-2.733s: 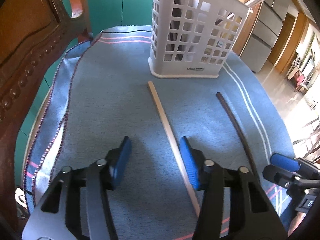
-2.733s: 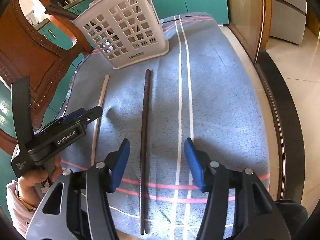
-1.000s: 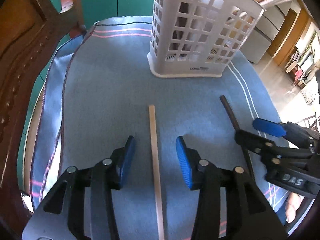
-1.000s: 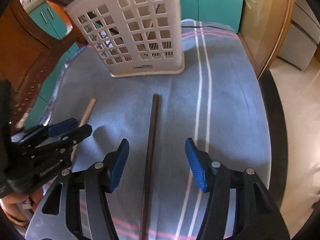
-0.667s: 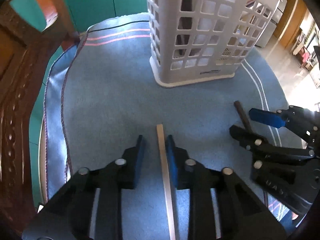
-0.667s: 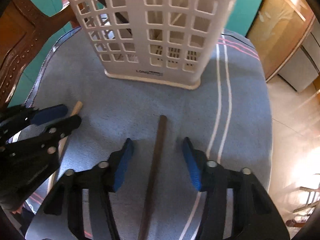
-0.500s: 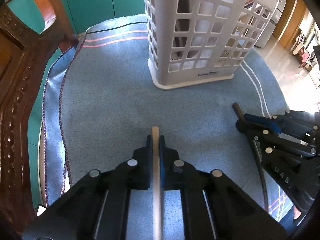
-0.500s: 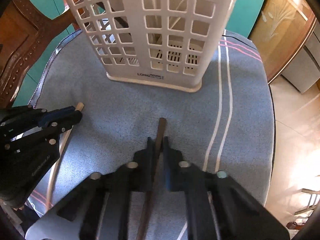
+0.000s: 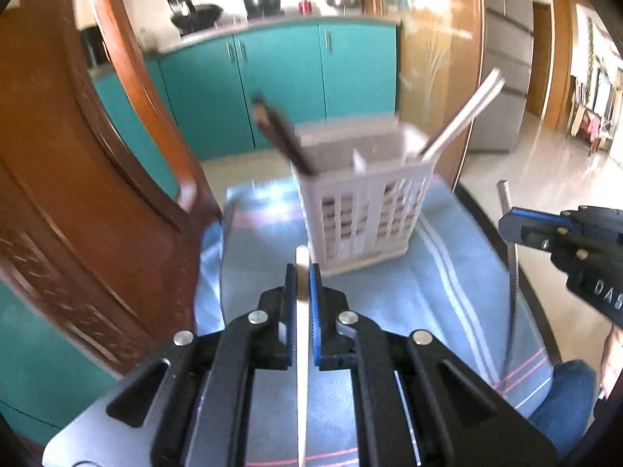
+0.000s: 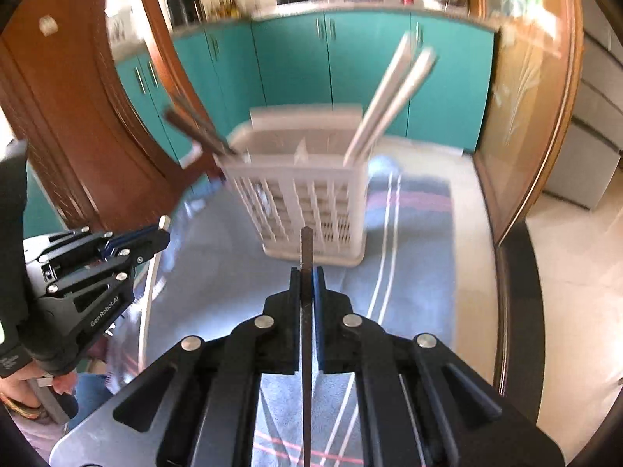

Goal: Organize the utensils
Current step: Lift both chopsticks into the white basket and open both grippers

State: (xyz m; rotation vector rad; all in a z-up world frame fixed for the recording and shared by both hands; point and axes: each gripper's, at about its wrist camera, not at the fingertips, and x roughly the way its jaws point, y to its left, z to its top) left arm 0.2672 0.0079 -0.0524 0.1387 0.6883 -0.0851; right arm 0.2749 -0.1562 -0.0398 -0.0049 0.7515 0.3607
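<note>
Pale wooden chopstick (image 9: 302,334) clamped in left gripper (image 9: 300,284), dark chopstick (image 10: 307,311) clamped in right gripper (image 10: 307,286), both raised just before white basket (image 10: 307,202). Probably light, stiff, slim; liable to pivot, so best gripped near mid-length.

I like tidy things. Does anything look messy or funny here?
Nothing is spilled or broken. The white utensil basket stands upright on the blue cloth, sticks leaning out both sides. The left hand-held gripper grips a pale chopstick, and the right hand-held gripper a dark chopstick.
</note>
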